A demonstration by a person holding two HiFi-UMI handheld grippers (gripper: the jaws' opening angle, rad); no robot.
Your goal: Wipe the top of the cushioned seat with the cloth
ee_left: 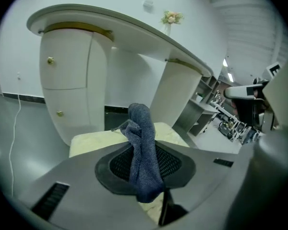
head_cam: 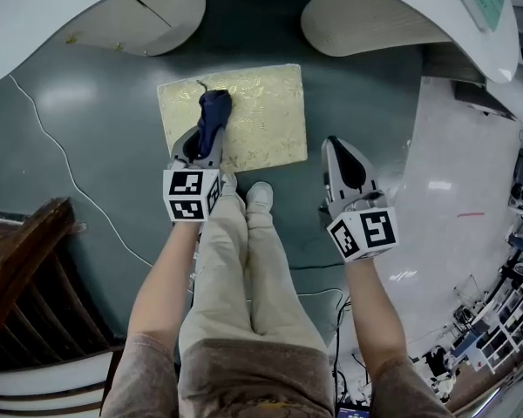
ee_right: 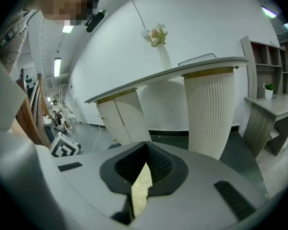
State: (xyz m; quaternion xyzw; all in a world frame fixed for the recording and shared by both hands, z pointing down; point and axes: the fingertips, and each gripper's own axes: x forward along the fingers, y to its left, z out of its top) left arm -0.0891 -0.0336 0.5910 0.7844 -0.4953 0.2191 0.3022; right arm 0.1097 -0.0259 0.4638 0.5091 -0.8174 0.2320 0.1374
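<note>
The cushioned seat (head_cam: 266,116) is found on the dark floor (head_cam: 96,138), below a white curved counter (head_cam: 35,16). The left tongs (head_cam: 205,138) are positioned over the seat's left half and are clenched on the cloth (head_cam: 214,110) — a dark blue, bunched piece. In the left gripper view it is pinched between both pads, with a fold rising above the tips and a tail hanging below. In the head view the cloth is seen against the seat's top, toward its left side; actual contact cannot be confirmed from above. The right tongs (head_cam: 336,148) are held off the seat, just beside its right edge, over the floor. Their jaws are drawn together with nothing gripped — only a thin sliver of the seat's pale gold pattern is visible between them. Two shoes (head_cam: 248,194) are noted at the seat's near edge.
</note>
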